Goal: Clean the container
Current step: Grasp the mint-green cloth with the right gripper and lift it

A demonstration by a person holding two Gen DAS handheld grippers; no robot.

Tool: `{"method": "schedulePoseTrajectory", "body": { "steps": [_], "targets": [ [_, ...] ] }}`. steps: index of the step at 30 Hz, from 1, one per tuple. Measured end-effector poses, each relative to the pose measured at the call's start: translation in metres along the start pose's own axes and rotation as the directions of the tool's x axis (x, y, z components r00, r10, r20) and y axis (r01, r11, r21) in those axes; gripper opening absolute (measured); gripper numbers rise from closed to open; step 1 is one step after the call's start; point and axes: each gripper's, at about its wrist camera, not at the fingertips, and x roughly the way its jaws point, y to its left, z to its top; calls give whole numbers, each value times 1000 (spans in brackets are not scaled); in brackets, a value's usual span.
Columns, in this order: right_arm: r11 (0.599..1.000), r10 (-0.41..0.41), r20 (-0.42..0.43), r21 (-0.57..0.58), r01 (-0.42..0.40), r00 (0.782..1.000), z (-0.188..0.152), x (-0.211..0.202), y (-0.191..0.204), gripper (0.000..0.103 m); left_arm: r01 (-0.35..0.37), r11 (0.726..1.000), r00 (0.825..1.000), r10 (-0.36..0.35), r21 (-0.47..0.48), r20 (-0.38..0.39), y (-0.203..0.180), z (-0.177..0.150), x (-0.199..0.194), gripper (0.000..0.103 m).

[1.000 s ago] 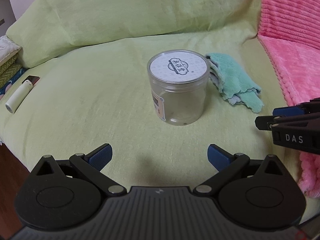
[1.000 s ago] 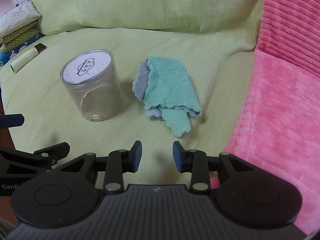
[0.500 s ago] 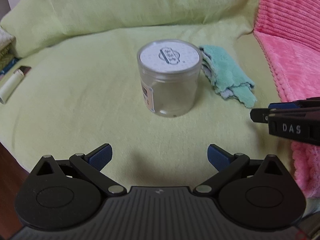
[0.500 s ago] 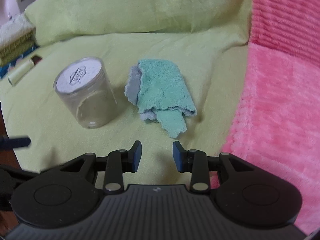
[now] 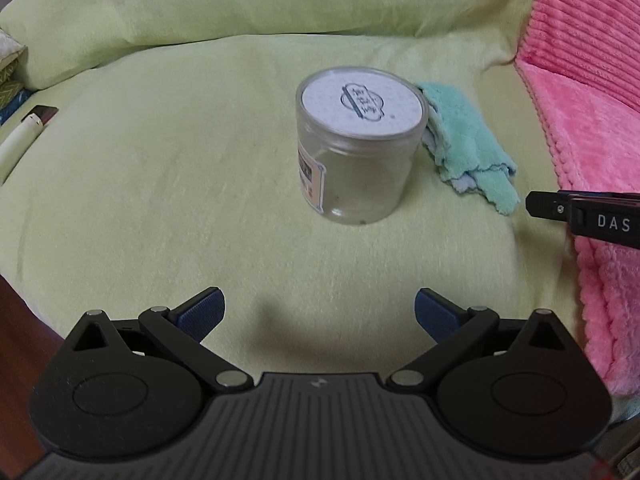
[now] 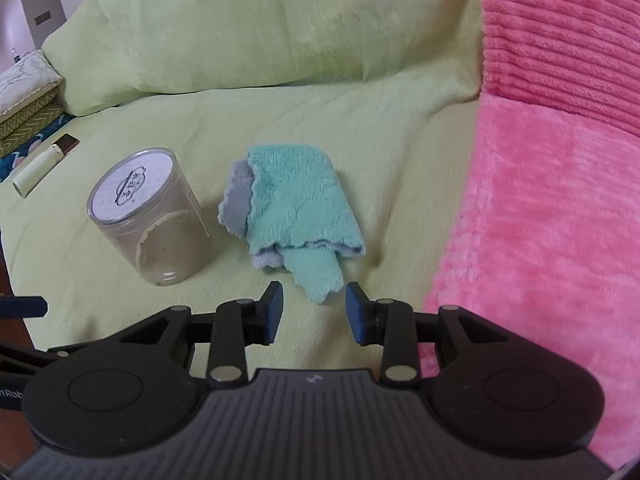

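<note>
Clear plastic jar [image 5: 356,148], cylindrical, upright on the lime-green blanket [image 5: 160,184], long axis vertical; white printed lid [image 5: 362,100] on top, paper label on its side wall, faint residue visible inside. Teal microfibre cloth [image 6: 298,208], folded, grey underside showing, lies just beside the jar on its right; whether they touch cannot be told. Left gripper [image 5: 320,312]: jaws spread wide, holding nothing, low over the blanket; the jar stands straight ahead of it and slightly right of centre, apart from the fingertips. Right gripper [image 6: 314,312]: jaws parted to a moderate gap, holding nothing; the dangling corner of the cloth lies directly ahead, just in front of the pads, nearly between them. Judgement: left is lined up for the jar, right is nearer the cloth; jar grasp would need a level approach across its round wall. Also present: pink corduroy blanket [image 6: 560,200] at right; pale tube [image 5: 18,146] at far left.
</note>
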Motion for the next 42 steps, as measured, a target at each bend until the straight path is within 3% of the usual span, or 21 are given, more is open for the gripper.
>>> {"method": "schedulePoseTrajectory", "body": {
  "steps": [3,11,18,27,35,39,42],
  "targets": [
    [1000,19,17,-4,-19,1000,8,0,-3,31,12,1000,1000,-12,9,20,-1,7,-1,102],
    [997,70,46,7,-71,996,50,17,-9,31,-43,995,994,33,94,103,-10,36,0,102],
    [984,130,43,114,-134,991,55,49,-39,31,28,996,993,-38,85,112,-7,35,17,102],
    [917,233,98,308,-252,968,48,86,-78,31,65,996,993,-70,53,91,-1,37,31,102],
    [859,302,84,406,-310,949,40,115,-86,32,88,994,991,-94,65,92,-4,35,37,102],
    [798,393,88,461,-387,915,35,121,-82,32,100,993,989,-106,59,106,-4,35,38,102],
    [834,390,84,389,-391,917,38,118,-67,32,93,995,988,-98,48,117,-2,36,42,102]
  ]
}}
